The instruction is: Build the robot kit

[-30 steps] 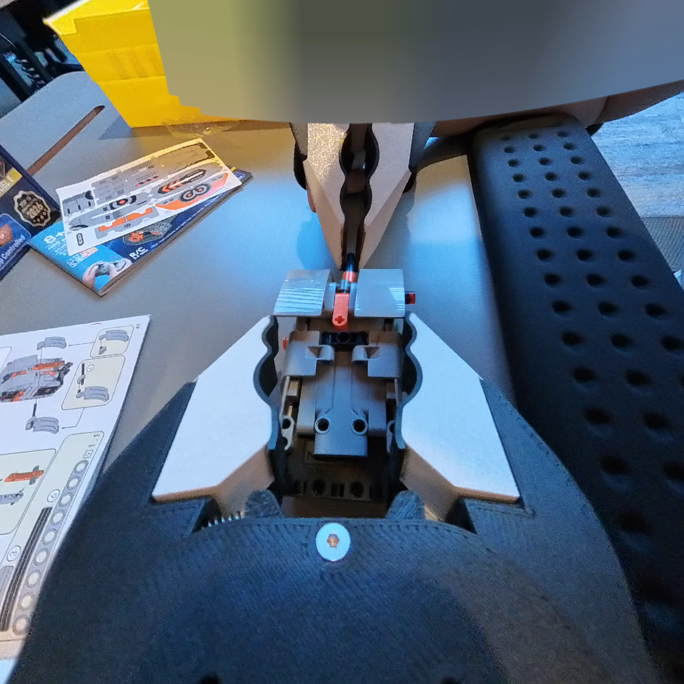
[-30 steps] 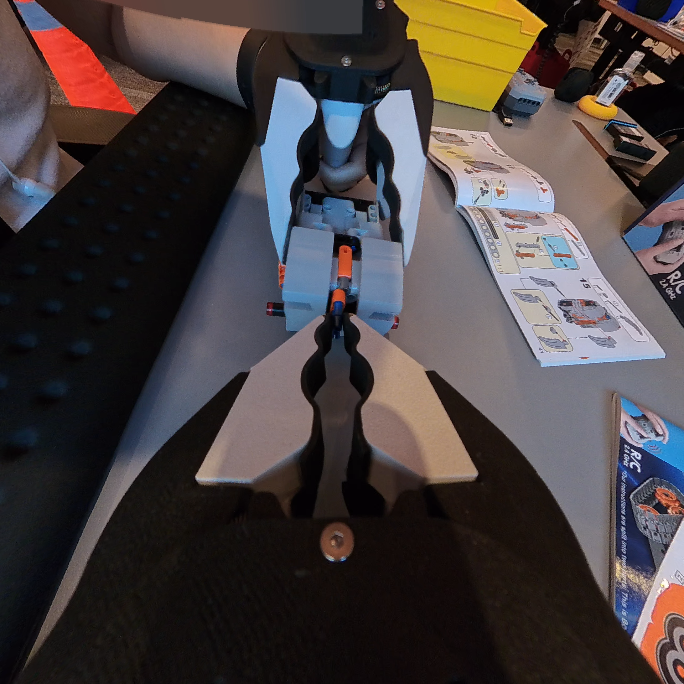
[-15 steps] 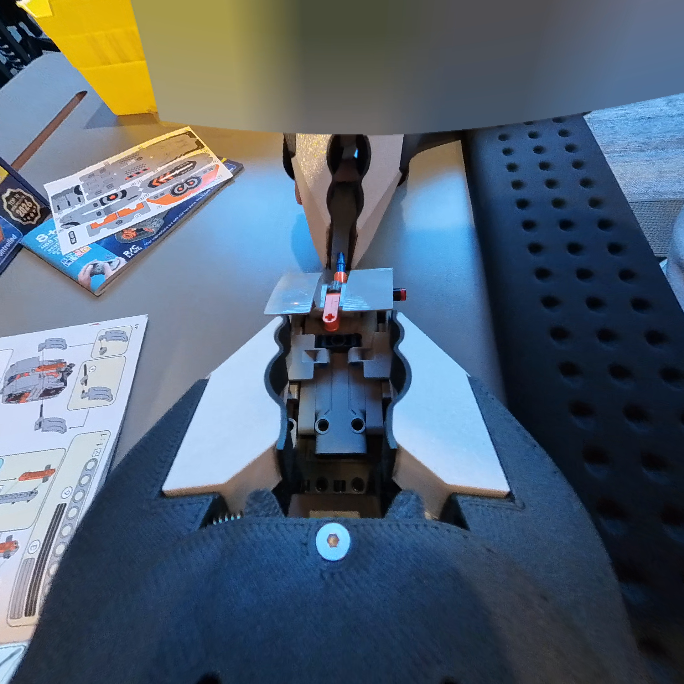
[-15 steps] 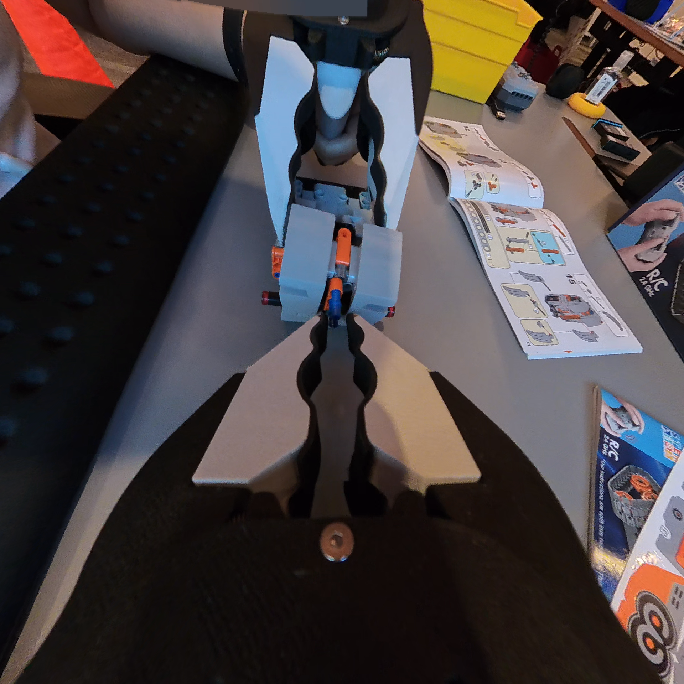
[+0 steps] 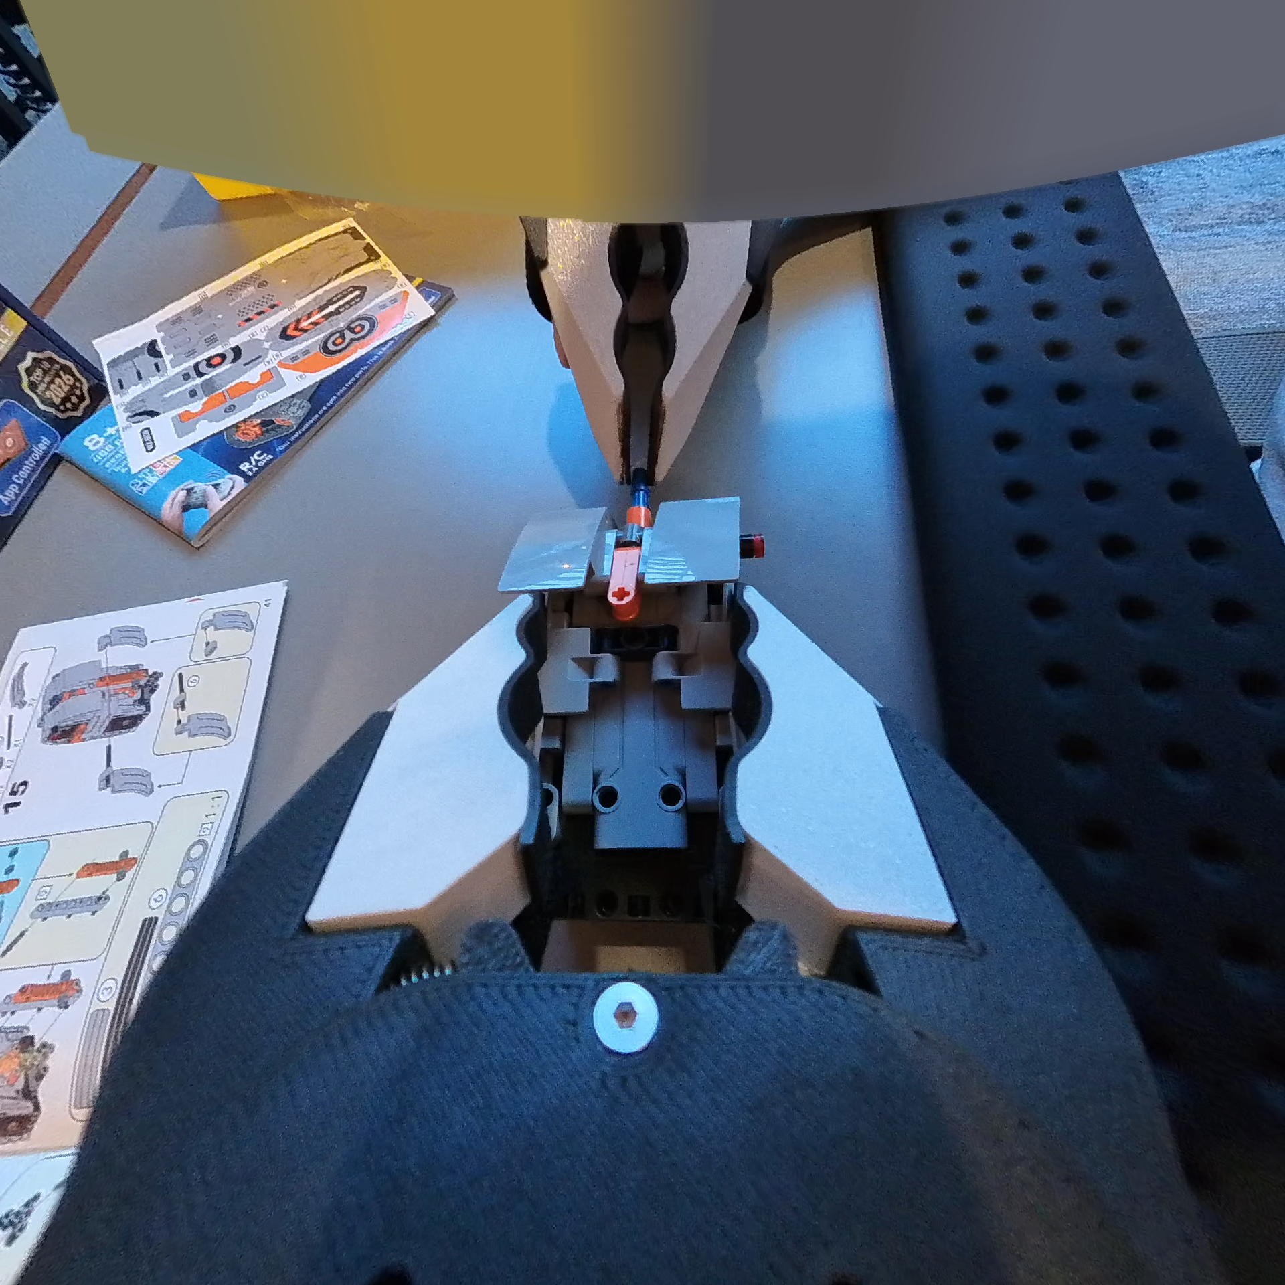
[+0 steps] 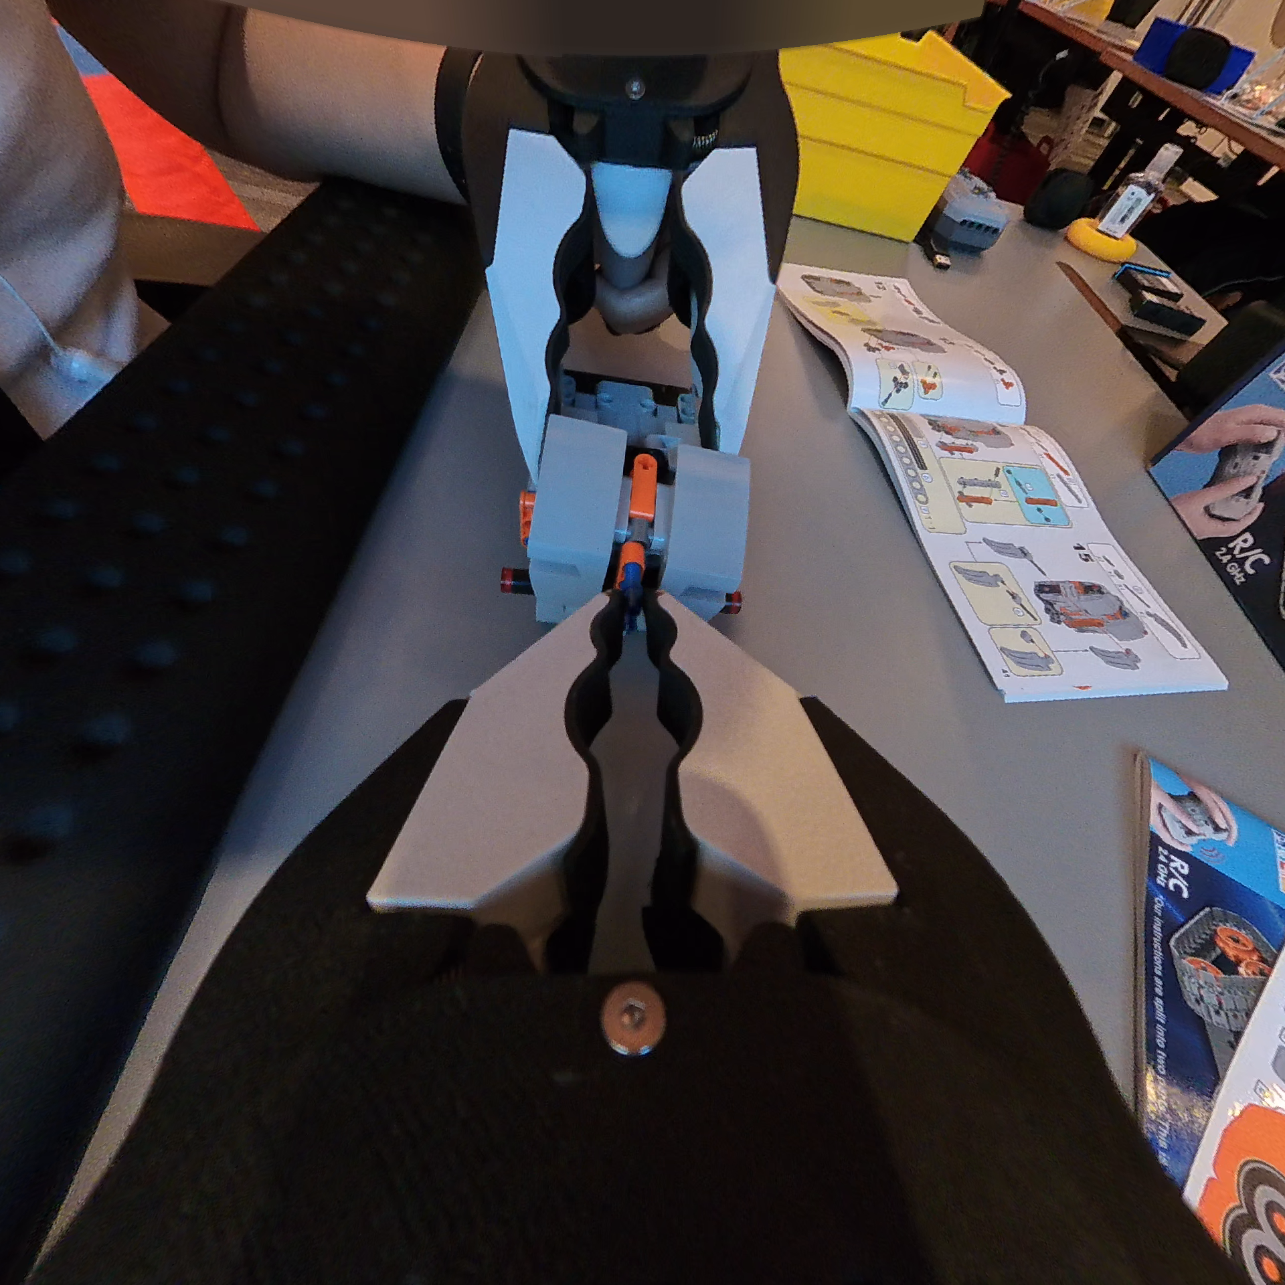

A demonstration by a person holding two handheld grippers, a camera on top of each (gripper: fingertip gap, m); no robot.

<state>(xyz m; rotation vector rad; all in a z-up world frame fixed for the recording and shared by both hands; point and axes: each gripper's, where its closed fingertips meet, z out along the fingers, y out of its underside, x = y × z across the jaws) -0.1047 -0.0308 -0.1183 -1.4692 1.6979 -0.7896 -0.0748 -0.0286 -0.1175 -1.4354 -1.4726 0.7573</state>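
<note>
1. Two claws meet nose to nose over a grey surface [image 6: 834,556], each working on the same grey brick model [image 5: 629,730].
2. Left claw [image 5: 629,667] stands part-way open, its two fingers [image 5: 445,765] pressed against the model's flanks, gripping the body between them.
3. Right claw [image 6: 629,612] is all but closed, its tips pinching the thin blue-and-black pin [image 6: 631,591] that sticks out of the model's front.
4. That pin runs in line with an orange rod [image 6: 643,494] lying in the slot between the model's two light grey curved panels [image 6: 577,514].
5. Small red-tipped pegs [image 6: 513,578] jut from the model's sides.
6. Whether the model rests on the surface or hangs just above it cannot be told.
7. An open instruction booklet [image 6: 1029,528] lies near the model, on the side away from a black perforated pad [image 5: 1112,556] that runs along the surface's other side.
8. A sticker sheet [image 5: 257,334] rests on a blue leaflet [image 5: 208,480] farther off.
9. A yellow bin [image 6: 883,139] sits at the far end of the surface, with a dark box [image 6: 1238,500] at the edge.
10. A person's arm [image 6: 327,118] shows behind the left claw.
</note>
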